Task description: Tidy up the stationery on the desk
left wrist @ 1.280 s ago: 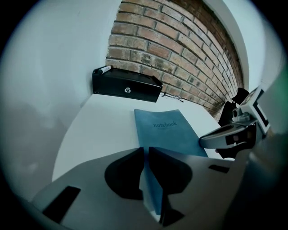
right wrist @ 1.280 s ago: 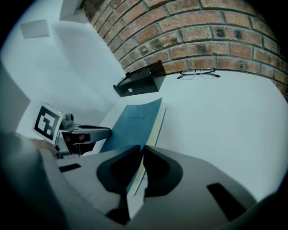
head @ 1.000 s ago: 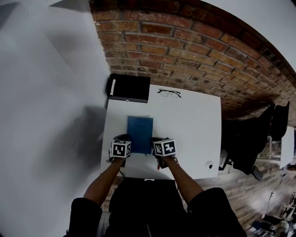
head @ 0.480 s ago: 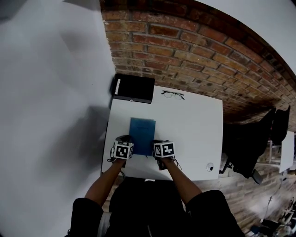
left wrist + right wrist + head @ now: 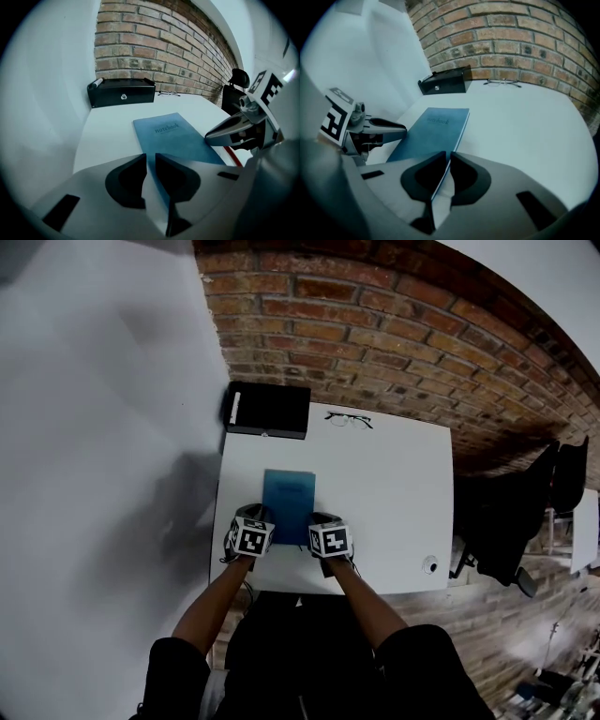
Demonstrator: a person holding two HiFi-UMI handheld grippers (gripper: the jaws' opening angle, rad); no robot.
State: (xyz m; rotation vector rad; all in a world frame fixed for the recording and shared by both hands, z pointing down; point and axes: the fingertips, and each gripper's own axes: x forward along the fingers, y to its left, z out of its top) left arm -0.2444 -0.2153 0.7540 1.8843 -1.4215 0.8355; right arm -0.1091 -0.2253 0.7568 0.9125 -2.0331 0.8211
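Observation:
A blue notebook (image 5: 289,498) lies flat on the white desk (image 5: 394,493), its cover word facing away from me. My left gripper (image 5: 265,521) sits at its near left corner. In the left gripper view the notebook (image 5: 178,136) has its left edge running into the narrow slit between the pressed jaws of the left gripper (image 5: 151,159). My right gripper (image 5: 314,521) is at the near right corner. In the right gripper view the right gripper (image 5: 447,157) is shut on the right edge of the notebook (image 5: 436,129).
A black box (image 5: 267,409) stands at the desk's far left corner against the brick wall, with glasses (image 5: 349,420) to its right. A small round object (image 5: 429,564) sits near the front right corner. A dark chair (image 5: 525,521) stands right of the desk. A thin red strip (image 5: 233,157) shows beside the notebook.
Both grippers stay at the notebook's near corners; they sit slightly closer together than a second ago. The head view has shifted a little.

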